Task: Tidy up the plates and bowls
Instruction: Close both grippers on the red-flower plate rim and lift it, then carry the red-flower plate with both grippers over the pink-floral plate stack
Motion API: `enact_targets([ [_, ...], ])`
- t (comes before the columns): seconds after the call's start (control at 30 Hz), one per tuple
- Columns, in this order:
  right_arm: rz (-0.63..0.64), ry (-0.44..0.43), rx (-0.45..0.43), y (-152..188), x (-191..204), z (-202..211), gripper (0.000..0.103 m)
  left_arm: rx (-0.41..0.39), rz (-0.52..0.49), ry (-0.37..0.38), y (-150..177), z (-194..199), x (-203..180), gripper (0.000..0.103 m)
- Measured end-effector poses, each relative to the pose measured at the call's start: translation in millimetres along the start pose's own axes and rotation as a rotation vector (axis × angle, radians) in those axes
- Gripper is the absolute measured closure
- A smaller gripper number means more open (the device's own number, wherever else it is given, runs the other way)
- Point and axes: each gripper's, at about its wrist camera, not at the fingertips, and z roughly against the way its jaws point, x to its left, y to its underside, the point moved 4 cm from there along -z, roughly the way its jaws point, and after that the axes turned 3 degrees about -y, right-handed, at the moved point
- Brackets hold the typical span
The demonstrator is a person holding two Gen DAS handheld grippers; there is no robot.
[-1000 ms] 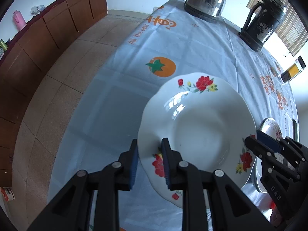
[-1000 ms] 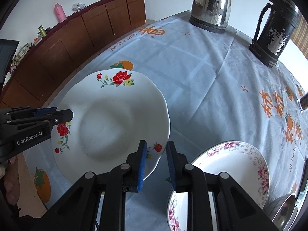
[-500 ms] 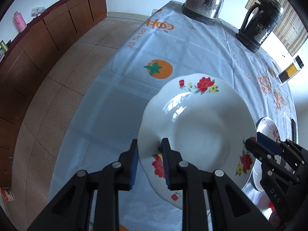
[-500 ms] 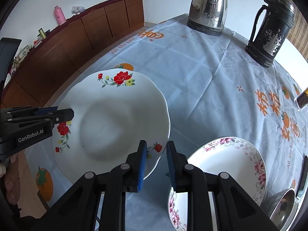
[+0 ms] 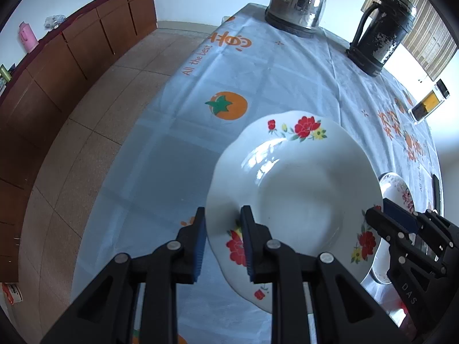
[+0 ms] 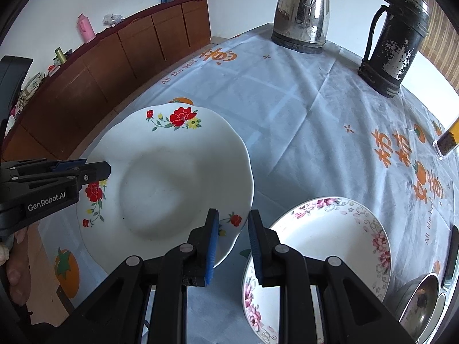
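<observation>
One table [image 6: 301, 109] fills both views, covered by a pale blue cloth printed with orange fruit and orange lettering. Along the far left wall runs one long brown cabinet [image 5: 66, 66] with small things on top: two pink and blue flasks can be made out, the rest too small to tell.

Two plates are in sight. The larger in view is the red-flowered plate [image 5: 298, 195], white with a wavy rim, lifted off the cloth and tilted. The left gripper [image 5: 222, 229] is clamped on its near-left rim, one blue pad under the edge and one on top. The right gripper [image 6: 232, 233] pinches the plate's near-right rim in the same way; in the left wrist view its black fingers reach the rim from the right. So both grippers grip the one plate, at opposite edges.

The second, a pink-flowered plate [image 6: 330, 246], lies flat on the cloth at the near right, just beside the lifted plate and partly under its edge in the left view.

At the far end stand two vessels, well apart from the plates: one steel kettle [image 6: 301, 14] and, to its right, one worn black jug [image 6: 398, 37] with a handle. One metal bowl [image 6: 421, 301] shows at the near right edge. One small clear jar [image 5: 429, 104] with dark and yellow contents sits at the far right.
</observation>
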Motion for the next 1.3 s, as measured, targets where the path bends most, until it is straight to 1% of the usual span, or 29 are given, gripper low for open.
enact_targets([
  [0.67,-0.032,0.014,-0.014,13,-19,12,0.08,-0.004,-0.027,0.01,2,5,-24,0.082],
  [1.3,-0.082,0.033,-0.029,29,-45,25,0.08,0.002,-0.079,0.025,9,8,-55,0.082],
])
